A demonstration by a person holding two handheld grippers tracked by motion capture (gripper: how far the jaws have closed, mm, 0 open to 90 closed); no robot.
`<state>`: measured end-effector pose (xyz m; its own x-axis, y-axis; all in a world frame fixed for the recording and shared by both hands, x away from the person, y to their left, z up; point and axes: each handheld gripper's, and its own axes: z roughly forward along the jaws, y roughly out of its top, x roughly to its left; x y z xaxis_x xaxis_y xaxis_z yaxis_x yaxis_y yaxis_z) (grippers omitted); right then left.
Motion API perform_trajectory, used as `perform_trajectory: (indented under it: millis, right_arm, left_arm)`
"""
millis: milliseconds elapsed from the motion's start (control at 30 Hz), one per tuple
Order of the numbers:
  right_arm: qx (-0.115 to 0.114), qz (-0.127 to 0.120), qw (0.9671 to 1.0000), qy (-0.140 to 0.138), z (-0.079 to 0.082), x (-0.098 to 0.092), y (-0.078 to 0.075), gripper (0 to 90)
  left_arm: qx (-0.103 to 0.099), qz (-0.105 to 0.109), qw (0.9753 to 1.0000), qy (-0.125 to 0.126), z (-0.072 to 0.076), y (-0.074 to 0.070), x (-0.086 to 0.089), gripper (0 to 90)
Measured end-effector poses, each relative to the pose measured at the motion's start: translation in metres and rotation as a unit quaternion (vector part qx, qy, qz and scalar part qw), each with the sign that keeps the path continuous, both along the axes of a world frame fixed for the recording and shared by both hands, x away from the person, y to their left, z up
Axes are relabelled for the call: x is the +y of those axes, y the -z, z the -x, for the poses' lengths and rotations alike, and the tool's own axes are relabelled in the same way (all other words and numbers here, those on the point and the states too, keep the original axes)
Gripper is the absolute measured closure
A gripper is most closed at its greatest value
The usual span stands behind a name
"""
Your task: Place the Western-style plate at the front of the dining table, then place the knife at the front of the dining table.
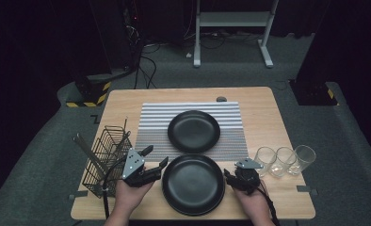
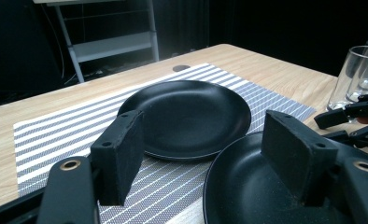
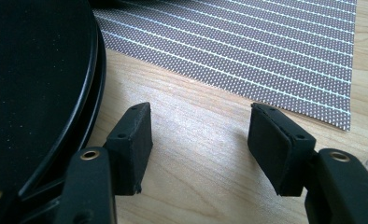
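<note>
Near black plate [image 1: 193,184] between left gripper [image 1: 151,160] and right gripper [image 1: 229,177] — both gaping, empty

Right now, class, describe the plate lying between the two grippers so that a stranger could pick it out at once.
Start at the wooden table and find the striped mat in its middle. Just past the mat's near edge, by the person's hands, lies the near plate, flanked by the left gripper and the right gripper. Unlike the far plate, it is larger and rests mostly on bare wood.

a light wooden table [image 1: 278,110] carries a striped placemat [image 1: 150,134], a black plate [image 1: 193,184], a wire basket [image 1: 106,157], three glasses [image 1: 283,161] and perhaps a small grey disc [image 1: 221,99].
</note>
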<state>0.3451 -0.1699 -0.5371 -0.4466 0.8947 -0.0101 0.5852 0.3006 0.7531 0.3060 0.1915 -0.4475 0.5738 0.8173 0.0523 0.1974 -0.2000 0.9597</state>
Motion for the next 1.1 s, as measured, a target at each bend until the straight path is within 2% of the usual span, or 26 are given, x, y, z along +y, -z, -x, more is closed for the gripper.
perform_trajectory:
  millis: [600, 867, 933, 1000, 1100]
  right_arm:
    - [0.001, 0.0, 1.0, 0.001, 0.0, 0.0, 0.0, 39.6]
    - [0.0, 0.0, 1.0, 0.001, 0.0, 0.0, 0.0, 39.6]
    - [0.0, 0.0, 1.0, 0.001, 0.0, 0.0, 0.0, 39.5]
    - [0.0, 0.0, 1.0, 0.0, 0.0, 0.0, 0.0, 39.5]
    - [0.001, -0.001, 1.0, 0.002, 0.0, 0.001, 0.0, 39.5]
  left_arm:
    - [-0.015, 0.009, 0.9999, -0.001, 0.006, -0.012, 0.006, 31.5]
    - [-0.015, 0.009, 0.9998, -0.006, 0.008, -0.017, 0.009, 31.6]
    - [-0.01, 0.016, 0.9998, -0.001, 0.009, -0.019, 0.01, 32.0]
    - [-0.014, 0.018, 0.9997, 0.001, 0.01, -0.022, 0.01, 31.9]
    - [-0.016, 0.013, 0.9998, 0.003, 0.011, -0.025, 0.009, 31.8]
